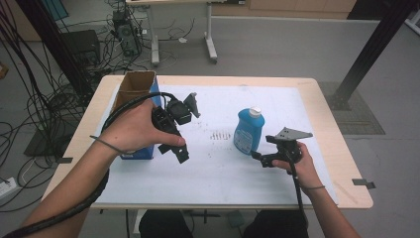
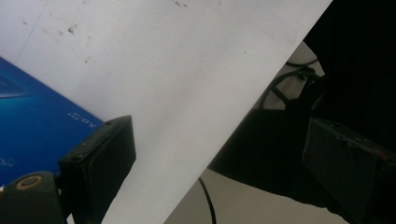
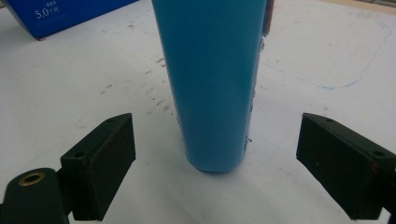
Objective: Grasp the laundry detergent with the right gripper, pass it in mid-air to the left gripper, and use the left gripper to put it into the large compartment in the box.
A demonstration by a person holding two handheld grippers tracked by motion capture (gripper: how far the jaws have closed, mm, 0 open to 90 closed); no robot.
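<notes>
High view, right gripper (image 1: 258, 157): it is in the person's right hand (image 1: 299, 166), low over the white table cover (image 1: 208, 173); the jaws point to the blue bottle.
High view, blue bottle (image 1: 248, 131): it stands upright with a white cap, just beyond the right gripper's jaw tips and near them.
High view, left gripper (image 1: 179, 130): it is in the left hand (image 1: 132, 130), lifted above the cover, well apart from the bottle.
High view, blue box (image 1: 132, 106): an open carton, just behind the left hand.

Left gripper view, left gripper (image 2: 219, 161): the jaws stand wide apart and nothing is between them.
Left gripper view, surroundings: the blue box (image 2: 32, 121) is beyond the left jaw; the white cover (image 2: 187, 70) and its edge lie beyond the gap.

Right gripper view, right gripper (image 3: 217, 163): the jaws are spread wide.
Right gripper view, blue bottle (image 3: 212, 84): it stands upright in line with the gap, a little beyond the pads, and no pad touches it.
Right gripper view, blue box (image 3: 60, 14): far off, past the left jaw.
</notes>
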